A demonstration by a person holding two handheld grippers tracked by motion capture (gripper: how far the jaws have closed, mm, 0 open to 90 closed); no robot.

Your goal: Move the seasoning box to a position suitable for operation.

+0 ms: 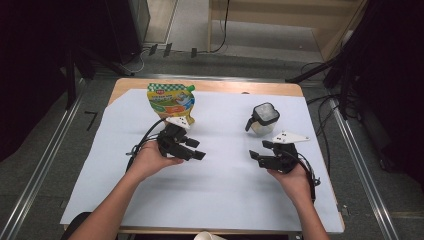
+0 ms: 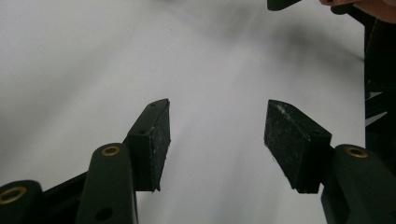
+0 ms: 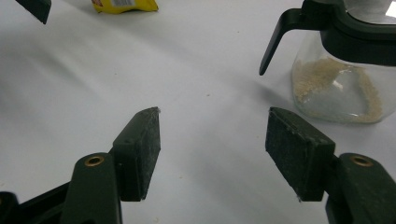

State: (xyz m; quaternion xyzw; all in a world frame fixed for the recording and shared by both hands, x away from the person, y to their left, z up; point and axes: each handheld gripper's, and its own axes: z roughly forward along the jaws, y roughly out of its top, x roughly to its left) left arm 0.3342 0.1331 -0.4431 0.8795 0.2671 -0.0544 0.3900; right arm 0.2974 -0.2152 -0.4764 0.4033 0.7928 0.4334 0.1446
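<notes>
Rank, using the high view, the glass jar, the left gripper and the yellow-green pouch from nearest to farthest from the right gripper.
1. Glass jar, just beyond the right gripper.
2. Left gripper, across the white sheet to its left.
3. Yellow-green pouch, far left, standing at the table's back.

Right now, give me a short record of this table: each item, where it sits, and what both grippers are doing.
surface: white sheet over a wooden table
pouch: green and yellow pouch, upright, far left
jar: glass jar with black lid and handle, some beige granules inside, far right
left gripper: open, nothing between the jaws
right gripper: open, nothing between the jaws, near the jar
</notes>
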